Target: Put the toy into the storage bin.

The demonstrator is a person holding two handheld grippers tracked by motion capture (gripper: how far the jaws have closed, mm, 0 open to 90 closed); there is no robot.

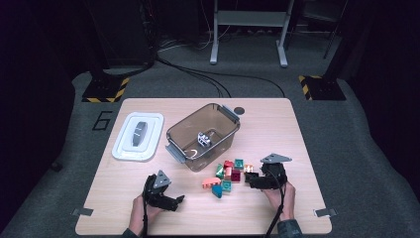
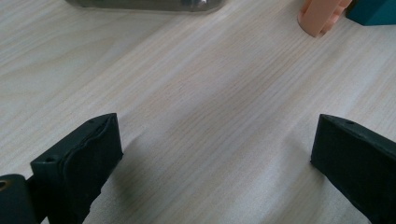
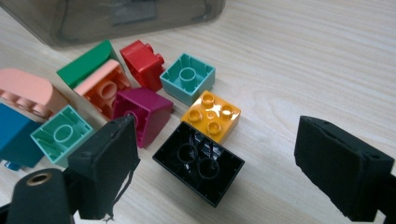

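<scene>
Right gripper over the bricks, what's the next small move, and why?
Probably lower the right gripper a little more and close on the black brick. The jaws stand open either side of it without touching it, and it lies upside down at the near edge of the pile.

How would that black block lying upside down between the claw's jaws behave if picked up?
The black block looks like hard, hollow plastic, so probably stiff and light. Its flat sides should suit the right claw, though the glossy surface might slip. Lying flat, it seems unlikely to roll.
</scene>
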